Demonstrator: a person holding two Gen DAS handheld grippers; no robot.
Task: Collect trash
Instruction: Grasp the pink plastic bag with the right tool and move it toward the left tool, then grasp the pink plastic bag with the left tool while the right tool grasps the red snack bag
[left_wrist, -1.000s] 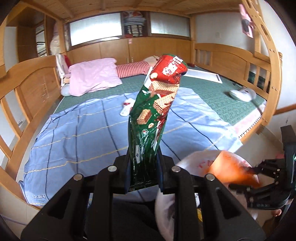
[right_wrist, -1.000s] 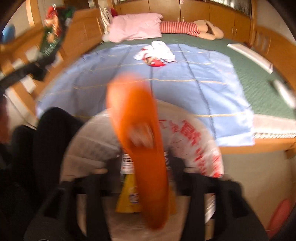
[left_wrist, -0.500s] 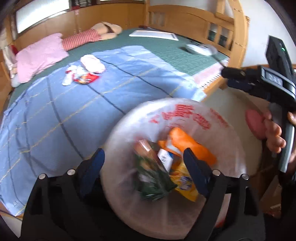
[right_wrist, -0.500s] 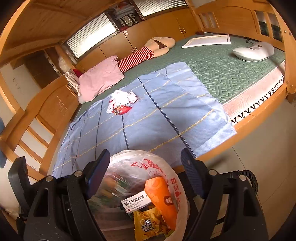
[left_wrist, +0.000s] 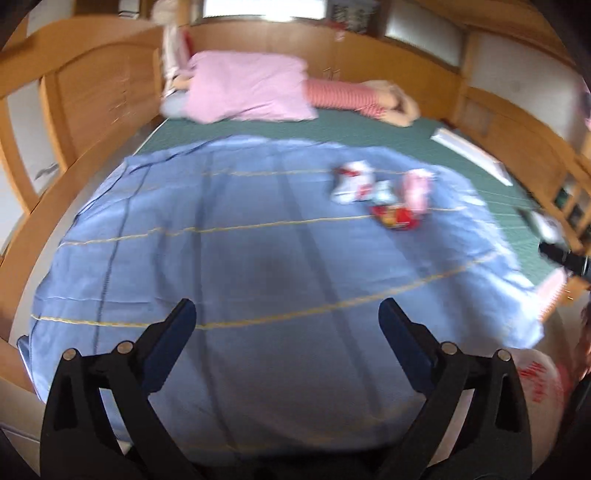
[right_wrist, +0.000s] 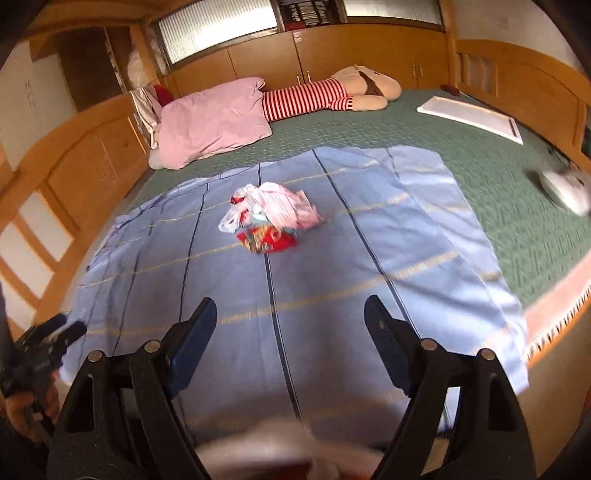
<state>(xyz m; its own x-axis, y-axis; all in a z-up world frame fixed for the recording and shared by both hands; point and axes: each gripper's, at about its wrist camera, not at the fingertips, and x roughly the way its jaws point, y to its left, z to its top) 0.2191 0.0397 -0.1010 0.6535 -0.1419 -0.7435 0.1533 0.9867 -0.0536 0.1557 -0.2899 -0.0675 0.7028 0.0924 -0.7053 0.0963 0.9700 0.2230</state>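
the left gripper (left_wrist: 286, 325) is held with its jaws spread wide and nothing between them; they have just been opening, and only the blue sheet (left_wrist: 229, 266) is seen in the gap. the right gripper (right_wrist: 286, 321) is likewise held apart and empty, its jaws having widened a little, with bare sheet between the fingers.

the remaining trash, a small heap of wrappers (right_wrist: 269, 218), is left lying on the blue sheet, well apart from both tools. in the right wrist view it is found at about twelve o'clock from the gripper, slightly toward eleven, straight ahead beyond the fingertips: pale crumpled plastic and pinkish paper on top, a red packet (right_wrist: 271, 240) at the near edge. in the left wrist view the same heap (left_wrist: 384, 195) is seen at about one o'clock from the gripper, with the red packet (left_wrist: 397, 218) nearest and white and pink pieces just behind it. the view is blurred, so single wrappers cannot be told apart.

the white trash bag (left_wrist: 535, 384) with red print is glimpsed at about four o'clock of the left gripper, at the frame's lower right edge, beside the bed. in the right wrist view a blurred whitish shape (right_wrist: 280, 446) is seen at six o'clock, below the fingers; what it is cannot be told for certain.

a pink pillow (right_wrist: 214, 122) and a striped plush toy (right_wrist: 332, 94) are seen at the far end of the green mattress (right_wrist: 461, 155).
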